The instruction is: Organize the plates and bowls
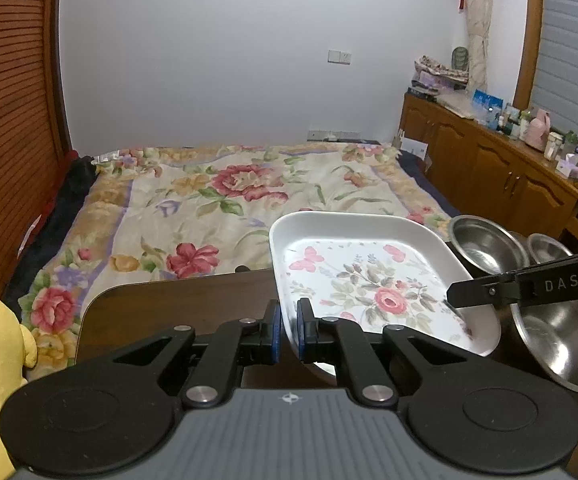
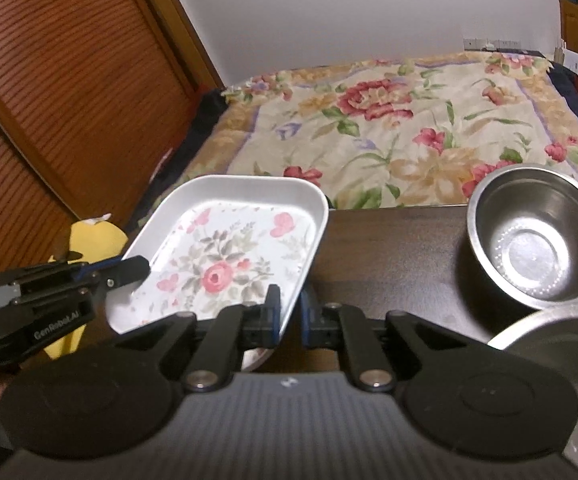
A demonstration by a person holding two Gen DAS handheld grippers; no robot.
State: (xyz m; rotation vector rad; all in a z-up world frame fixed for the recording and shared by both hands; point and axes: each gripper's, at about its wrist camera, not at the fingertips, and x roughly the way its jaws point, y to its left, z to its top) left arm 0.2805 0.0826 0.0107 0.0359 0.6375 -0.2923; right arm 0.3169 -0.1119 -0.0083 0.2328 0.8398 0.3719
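Bedroom table [image 2: 389,248]: floral plate [image 1: 365,280], rigid, slick, likely breakable; left gripper [image 1: 287,326] and right gripper [image 2: 289,316] clamp opposite rims; bowls [image 2: 537,236] at 2 o'clock.

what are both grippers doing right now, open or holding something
Left gripper: shut on the floral plate's rim.
Right gripper: shut on the same plate's opposite rim.
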